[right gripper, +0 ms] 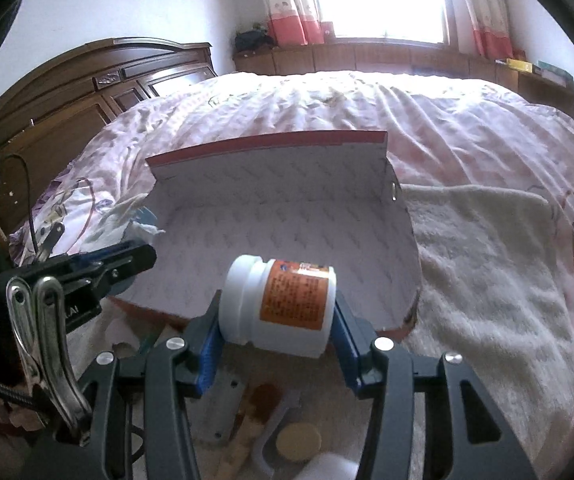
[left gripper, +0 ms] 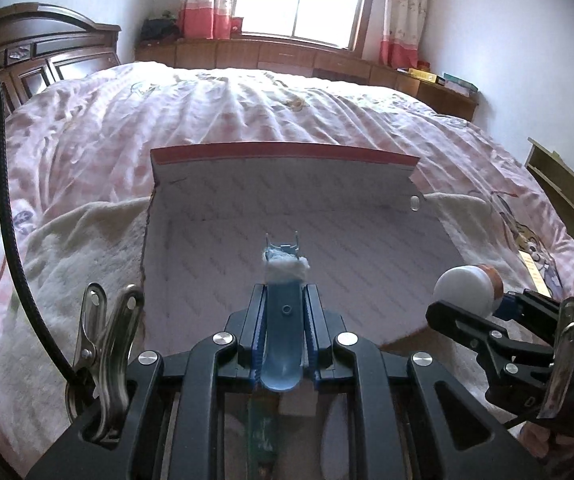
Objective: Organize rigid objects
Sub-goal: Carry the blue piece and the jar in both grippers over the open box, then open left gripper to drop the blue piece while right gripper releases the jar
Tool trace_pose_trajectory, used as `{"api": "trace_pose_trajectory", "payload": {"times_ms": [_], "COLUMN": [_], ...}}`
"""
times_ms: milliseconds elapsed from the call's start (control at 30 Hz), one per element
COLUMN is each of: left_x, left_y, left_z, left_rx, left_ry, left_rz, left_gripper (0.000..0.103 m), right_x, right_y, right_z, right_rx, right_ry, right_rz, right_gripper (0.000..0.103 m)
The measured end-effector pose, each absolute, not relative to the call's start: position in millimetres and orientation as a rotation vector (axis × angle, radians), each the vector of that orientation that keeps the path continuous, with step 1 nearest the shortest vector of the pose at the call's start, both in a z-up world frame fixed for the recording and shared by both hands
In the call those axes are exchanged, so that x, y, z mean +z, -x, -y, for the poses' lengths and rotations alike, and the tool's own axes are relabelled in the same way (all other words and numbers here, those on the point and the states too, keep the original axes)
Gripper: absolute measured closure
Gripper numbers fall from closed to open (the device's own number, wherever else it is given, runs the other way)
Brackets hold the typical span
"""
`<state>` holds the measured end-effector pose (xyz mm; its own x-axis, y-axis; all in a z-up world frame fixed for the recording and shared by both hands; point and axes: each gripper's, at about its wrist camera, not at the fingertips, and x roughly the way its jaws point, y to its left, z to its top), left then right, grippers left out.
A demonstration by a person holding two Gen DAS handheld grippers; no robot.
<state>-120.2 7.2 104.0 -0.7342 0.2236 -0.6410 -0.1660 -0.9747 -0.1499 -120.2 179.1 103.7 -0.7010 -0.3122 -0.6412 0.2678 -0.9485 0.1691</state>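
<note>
white plastic jar lies sideways in my right fingers, lid toward nine o'clock, while my left fingers pinch a blue tool pointing twelve o'clock at the open box ahead.

The left gripper points forward and downward, its blue-padded jaws drawn tight together on a slim blue tool with a white tuft that juts out past the fingertips. The right gripper, just beside it on the right, is pitched down alike; its jaws stand partly apart, pads pressed on both ends of a white jar with an orange label held sideways.
</note>
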Motion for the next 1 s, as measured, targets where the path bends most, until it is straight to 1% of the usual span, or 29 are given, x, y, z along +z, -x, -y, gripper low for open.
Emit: {"api": "trace_pose_trajectory", "payload": {"times_ms": [500,1000], "left_x": [79,68], "left_y": [164,173], "left_z": [-13,-15], "left_rx": [2.753,2.753], "left_ry": [1.114,1.163], "left_rz": [0.104,0.097], "left_gripper": [0.085,0.085], "right_x": [80,74], "right_y": [167,170], "right_z": [-185,-181], "right_rx": [-2.627,-2.645], "right_ry": [-1.103,-1.095], "right_rz": [0.103,0.049], "right_gripper": [0.052,0.051]}}
